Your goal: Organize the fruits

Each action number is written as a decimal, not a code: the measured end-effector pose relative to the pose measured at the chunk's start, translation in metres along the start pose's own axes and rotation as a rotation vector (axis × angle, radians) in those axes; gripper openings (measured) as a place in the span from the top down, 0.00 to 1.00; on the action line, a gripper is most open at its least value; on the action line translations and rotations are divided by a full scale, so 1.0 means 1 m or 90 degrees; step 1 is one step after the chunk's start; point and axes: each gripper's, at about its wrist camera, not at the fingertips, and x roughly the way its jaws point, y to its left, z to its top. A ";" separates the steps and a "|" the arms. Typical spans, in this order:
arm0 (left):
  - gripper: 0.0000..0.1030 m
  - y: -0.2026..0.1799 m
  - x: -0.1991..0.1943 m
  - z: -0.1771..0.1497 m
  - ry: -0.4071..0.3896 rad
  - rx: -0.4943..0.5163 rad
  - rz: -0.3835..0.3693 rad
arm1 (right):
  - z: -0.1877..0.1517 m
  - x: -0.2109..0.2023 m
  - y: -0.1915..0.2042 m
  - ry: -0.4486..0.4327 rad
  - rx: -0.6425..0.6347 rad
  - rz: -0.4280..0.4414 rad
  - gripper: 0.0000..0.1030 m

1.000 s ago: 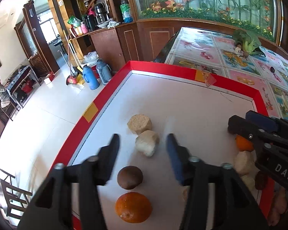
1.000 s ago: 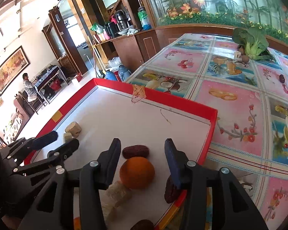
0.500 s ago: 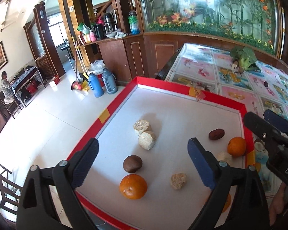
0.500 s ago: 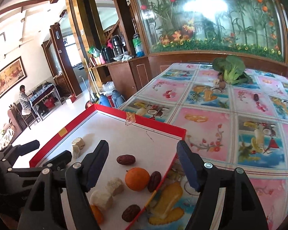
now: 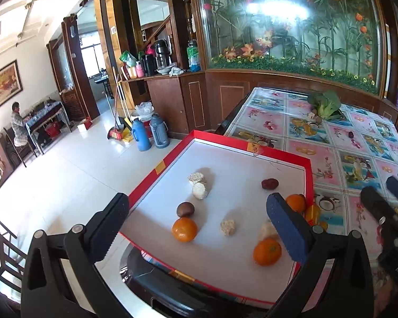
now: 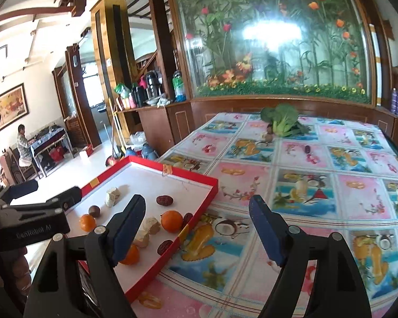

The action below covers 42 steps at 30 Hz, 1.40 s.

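1. The surface (image 6: 318, 185), under a fruit-print cloth, fills the right of the right wrist view.
2. The red-rimmed tray (image 5: 241, 145) sits lower centre in the left wrist view and looks smaller than a second ago: both grippers have pulled up and back.
3. The left hand-held gripper (image 5: 196, 228) and right hand-held gripper (image 6: 199, 228) have spread wide, holding nothing.
4. Oranges (image 5: 184, 229), dates (image 5: 269, 184) and pale chunks (image 5: 199, 190) lie loose on the tray, so sorting looks paused or finished.
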 end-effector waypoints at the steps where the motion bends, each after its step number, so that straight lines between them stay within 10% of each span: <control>1: 0.00 -0.001 -0.005 -0.001 -0.008 0.010 0.007 | 0.003 -0.007 -0.001 -0.011 0.003 -0.001 0.22; 20: 0.00 0.013 -0.090 0.000 -0.088 -0.009 -0.017 | 0.008 -0.070 0.025 -0.102 -0.015 0.002 0.04; 42: 0.00 0.039 -0.098 0.015 -0.115 -0.038 -0.007 | 0.011 -0.072 0.051 -0.100 -0.073 -0.054 0.01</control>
